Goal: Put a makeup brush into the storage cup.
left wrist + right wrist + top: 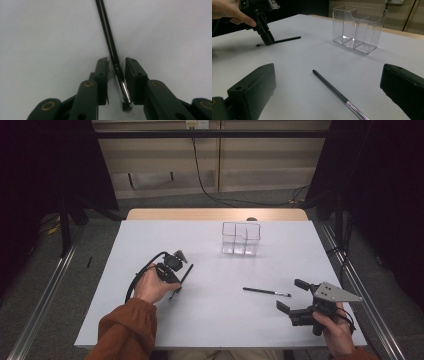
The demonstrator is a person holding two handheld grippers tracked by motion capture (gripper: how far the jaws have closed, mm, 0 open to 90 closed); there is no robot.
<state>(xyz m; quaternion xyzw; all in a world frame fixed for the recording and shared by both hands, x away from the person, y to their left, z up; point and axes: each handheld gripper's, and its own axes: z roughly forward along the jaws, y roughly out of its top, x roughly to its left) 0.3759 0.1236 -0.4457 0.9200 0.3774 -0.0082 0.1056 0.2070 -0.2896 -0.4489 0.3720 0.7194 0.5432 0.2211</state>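
Note:
A thin black makeup brush point(110, 40) lies on the white table, its metal ferrule and bristle end between the jaws of my left gripper point(117, 61). The jaws stand narrow around it: the right pad is at the ferrule, while a gap shows on the left side. In the high view that gripper point(176, 288) points down at the brush point(186, 272) at mid-left. A second black brush point(265, 292) lies flat at centre right. My right gripper point(291, 295) hovers just right of it, jaws wide open and empty. In the right gripper view this brush point(337, 92) lies ahead between them.
A clear plastic organiser point(241, 239) with several compartments stands upright near the table's far edge, also in the right gripper view point(359, 27). The table's wooden far edge point(215, 214) lies behind it. Metal rails run along the floor on both sides.

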